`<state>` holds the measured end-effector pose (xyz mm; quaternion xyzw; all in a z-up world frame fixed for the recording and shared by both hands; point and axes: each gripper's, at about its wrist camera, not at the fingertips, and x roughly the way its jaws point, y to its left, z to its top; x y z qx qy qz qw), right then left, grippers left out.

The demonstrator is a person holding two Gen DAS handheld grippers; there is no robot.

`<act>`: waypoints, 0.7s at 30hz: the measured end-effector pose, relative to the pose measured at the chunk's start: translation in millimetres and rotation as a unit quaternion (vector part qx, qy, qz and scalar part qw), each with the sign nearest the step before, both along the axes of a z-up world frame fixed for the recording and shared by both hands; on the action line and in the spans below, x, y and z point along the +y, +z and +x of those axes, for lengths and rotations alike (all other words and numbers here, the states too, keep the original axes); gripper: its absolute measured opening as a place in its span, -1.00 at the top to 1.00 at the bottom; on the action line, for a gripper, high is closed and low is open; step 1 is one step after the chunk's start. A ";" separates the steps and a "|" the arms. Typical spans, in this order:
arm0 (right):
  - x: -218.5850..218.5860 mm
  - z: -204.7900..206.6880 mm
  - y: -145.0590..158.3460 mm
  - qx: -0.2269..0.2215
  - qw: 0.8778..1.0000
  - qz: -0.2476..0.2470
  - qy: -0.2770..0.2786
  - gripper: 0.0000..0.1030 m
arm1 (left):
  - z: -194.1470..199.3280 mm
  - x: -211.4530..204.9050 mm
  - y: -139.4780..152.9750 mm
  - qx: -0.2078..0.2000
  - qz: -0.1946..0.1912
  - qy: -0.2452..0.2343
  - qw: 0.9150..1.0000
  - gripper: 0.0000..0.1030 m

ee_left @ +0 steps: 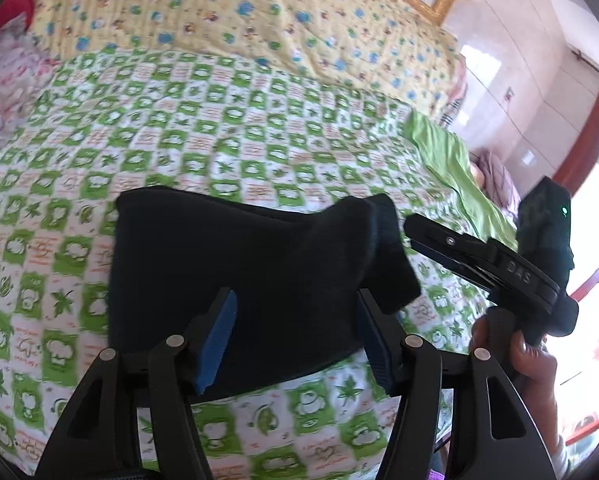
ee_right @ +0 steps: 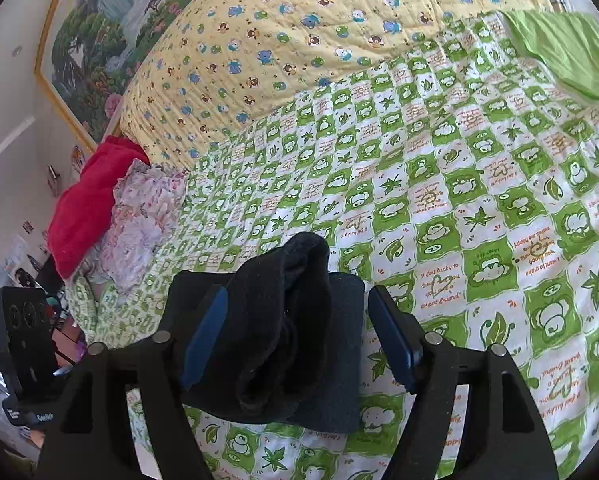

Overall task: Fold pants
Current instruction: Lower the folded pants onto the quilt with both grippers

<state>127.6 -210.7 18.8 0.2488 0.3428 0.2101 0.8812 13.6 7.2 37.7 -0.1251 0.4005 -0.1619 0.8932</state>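
The black pants [ee_left: 239, 276] lie folded into a compact bundle on the green-and-white checked quilt [ee_left: 219, 140]. My left gripper [ee_left: 295, 300] is open, its blue pads on either side of the bundle's near edge, holding nothing. The right gripper shows in the left wrist view [ee_left: 411, 228], side-on beside the bundle's raised right end. In the right wrist view the pants [ee_right: 283, 332] lie between the open blue pads of my right gripper [ee_right: 299, 300], with a rumpled fold standing up in the middle. The fingers do not pinch the cloth.
A yellow quilt with cartoon animals [ee_right: 299, 32] lies at the far side of the bed. A red garment [ee_right: 87, 204] and a pink floral one [ee_right: 139, 220] are piled at the bed's left. A green cloth [ee_right: 571, 52] lies at the right. A framed painting [ee_right: 99, 40] hangs on the wall.
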 end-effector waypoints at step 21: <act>27.4 -12.0 5.4 0.018 0.997 -0.061 -0.032 -0.65 | -4.8 62.2 -8.7 0.007 -0.014 0.080 0.997 -0.30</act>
